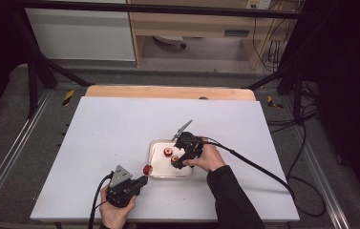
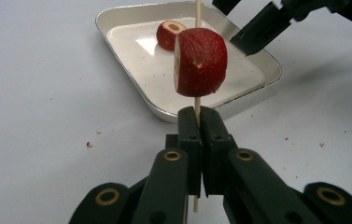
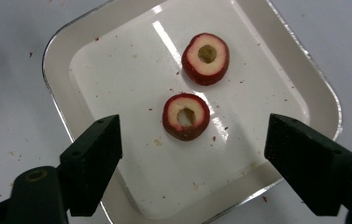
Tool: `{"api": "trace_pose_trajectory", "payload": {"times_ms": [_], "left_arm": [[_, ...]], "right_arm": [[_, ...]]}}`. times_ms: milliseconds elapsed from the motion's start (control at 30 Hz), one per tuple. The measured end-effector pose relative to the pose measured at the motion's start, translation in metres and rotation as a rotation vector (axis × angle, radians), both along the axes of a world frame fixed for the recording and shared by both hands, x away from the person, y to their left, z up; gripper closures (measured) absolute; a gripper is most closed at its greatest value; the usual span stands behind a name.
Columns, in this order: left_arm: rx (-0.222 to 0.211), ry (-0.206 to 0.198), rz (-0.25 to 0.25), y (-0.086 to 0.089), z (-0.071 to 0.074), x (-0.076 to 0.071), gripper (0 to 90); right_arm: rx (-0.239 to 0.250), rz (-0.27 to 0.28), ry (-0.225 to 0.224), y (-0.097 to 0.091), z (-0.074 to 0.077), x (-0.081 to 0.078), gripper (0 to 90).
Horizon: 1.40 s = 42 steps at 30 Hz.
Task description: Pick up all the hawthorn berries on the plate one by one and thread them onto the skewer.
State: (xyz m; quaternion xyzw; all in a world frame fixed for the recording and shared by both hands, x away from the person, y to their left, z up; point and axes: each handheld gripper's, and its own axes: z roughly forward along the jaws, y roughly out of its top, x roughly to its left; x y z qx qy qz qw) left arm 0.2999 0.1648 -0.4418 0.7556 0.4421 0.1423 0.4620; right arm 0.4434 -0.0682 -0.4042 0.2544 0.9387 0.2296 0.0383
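Now: lower open right gripper (image 3: 190, 154) squarely around centre-frame fruit ring (image 3: 186, 116); keep left gripper (image 2: 200, 122) clamped on skewer (image 2: 197, 14).

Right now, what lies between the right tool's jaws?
In the right gripper view, one cored fruit piece on the tray lies between the right tool jaws, untouched.
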Motion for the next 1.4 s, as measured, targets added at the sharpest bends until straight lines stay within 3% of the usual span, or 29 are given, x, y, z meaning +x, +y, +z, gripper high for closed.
{"api": "trace_pose_trajectory", "payload": {"times_ms": [133,300,533,767,967,1200,1400], "left_arm": [[0.001,0.000,-0.004,0.000,0.000,0.000,88.1],[0.001,0.003,-0.009,0.000,0.000,0.000,88.1],[0.009,0.001,-0.016,0.000,-0.001,0.000,88.1],[0.009,0.002,-0.016,0.001,-0.002,0.001,88.1],[0.010,0.002,-0.015,0.001,-0.002,0.001,88.1],[0.012,0.001,-0.016,0.001,-0.002,0.000,88.1],[-0.004,-0.002,-0.008,0.001,-0.001,-0.001,88.1]], "right_arm": [[-0.019,-0.004,0.028,0.006,-0.004,0.006,27.4],[-0.052,0.038,0.061,0.014,-0.007,0.009,35.6],[-0.096,0.074,0.048,0.016,-0.010,0.014,43.8],[-0.112,0.130,0.032,0.019,-0.011,0.016,50.1],[-0.113,0.146,0.034,0.022,-0.014,0.017,56.1],[-0.113,0.127,0.049,0.023,-0.014,0.016,60.8],[-0.040,0.058,0.028,0.020,-0.001,0.011,61.0]]}}
